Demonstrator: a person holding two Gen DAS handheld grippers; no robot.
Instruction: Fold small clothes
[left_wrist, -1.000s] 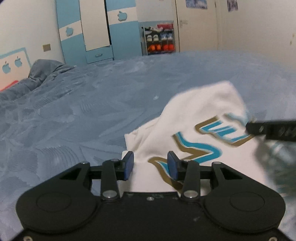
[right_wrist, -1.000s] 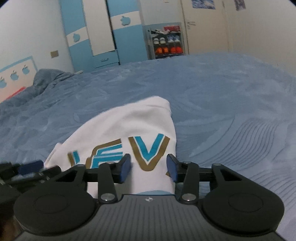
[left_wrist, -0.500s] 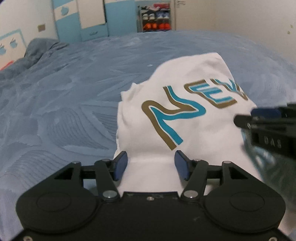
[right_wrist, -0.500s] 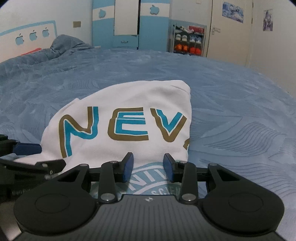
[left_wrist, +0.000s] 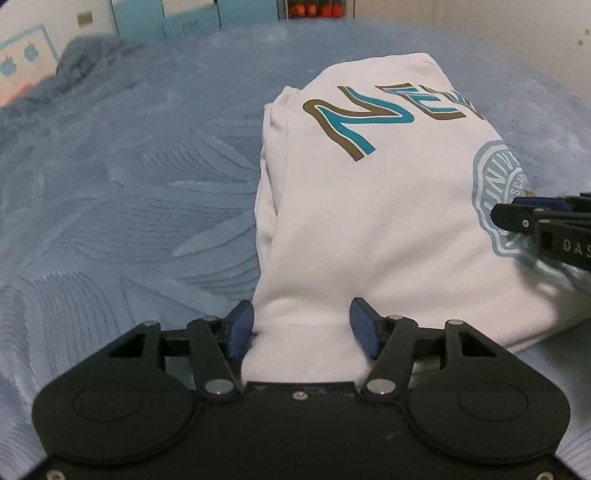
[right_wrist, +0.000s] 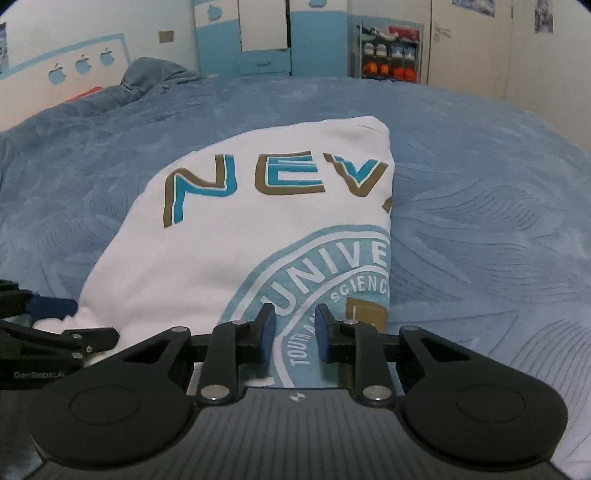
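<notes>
Nearest the left wrist camera, the left tongs (left_wrist: 301, 330) stand wide apart with the near hem of the white shirt (left_wrist: 369, 221) bunched between the 2 blue pads (left_wrist: 239, 328); the cloth fills the gap and touches the left pad, but the jaws are spread, so this reads as a let-go or a loose cradle, not a pinch. Beside them, the right tongs (right_wrist: 293, 332) sit low over the round teal seal print (right_wrist: 325, 280), their jaws narrowly parted with printed cloth showing in the gap; whether they nip it I cannot tell.

The shirt lies folded on the blue bed cover (right_wrist: 480, 221), its sides tucked under so that layered edges stack along its left margin in the left view. Both tongs working the same near edge, one toward each corner, suits laying a fold down square and keeping the stack from sliding.

Farther off, the teal and gold lettering (right_wrist: 273, 181) runs across the far half, which rests flat. Beyond the bed stand a blue and white wardrobe (right_wrist: 266, 37) and a shoe rack (right_wrist: 391, 51).

By this look the fold is close to finished.
</notes>
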